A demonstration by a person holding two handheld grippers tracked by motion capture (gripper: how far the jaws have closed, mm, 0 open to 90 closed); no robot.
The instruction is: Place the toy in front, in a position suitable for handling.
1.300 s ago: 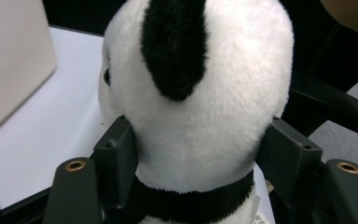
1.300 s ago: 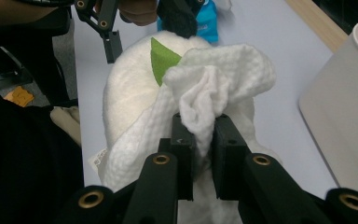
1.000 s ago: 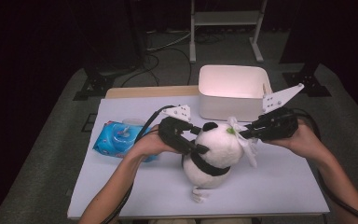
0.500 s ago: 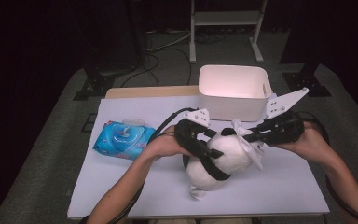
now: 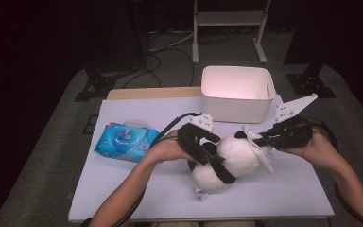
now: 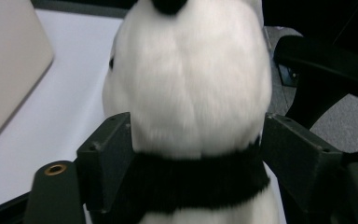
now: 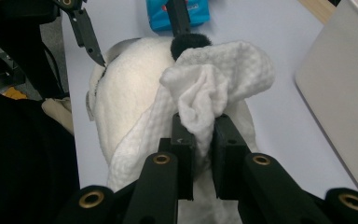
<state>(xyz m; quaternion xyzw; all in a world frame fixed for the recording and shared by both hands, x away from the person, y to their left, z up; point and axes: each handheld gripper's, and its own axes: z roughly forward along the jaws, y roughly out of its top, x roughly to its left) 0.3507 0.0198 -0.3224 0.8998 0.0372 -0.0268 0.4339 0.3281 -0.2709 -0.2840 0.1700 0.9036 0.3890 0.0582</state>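
A white plush toy [image 5: 241,158] with a black band and black ear lies on the white table [image 5: 288,189]. My left gripper [image 5: 217,163] straddles its body at the band. In the left gripper view the pads [image 6: 109,158] press into the plush toy [image 6: 191,84] on both sides. Those jaws have just been opening, with the toy still between them. My right gripper [image 5: 257,139] is shut on a crumpled white wipe [image 5: 261,147]. The right gripper view shows the wipe [image 7: 214,79] pinched in my right gripper [image 7: 200,135] and lying against the toy's [image 7: 126,93] head.
A blue pack of wipes [image 5: 125,142] lies on the left of the table. A white bin [image 5: 236,101] stands at the back, just behind the toy. A wooden board edge [image 5: 151,93] runs along the table's far side.
My left gripper has slid right, away from the blue pack, and now sits around the toy's body. The toy has shifted slightly right. The right gripper holds its place with the wipe.
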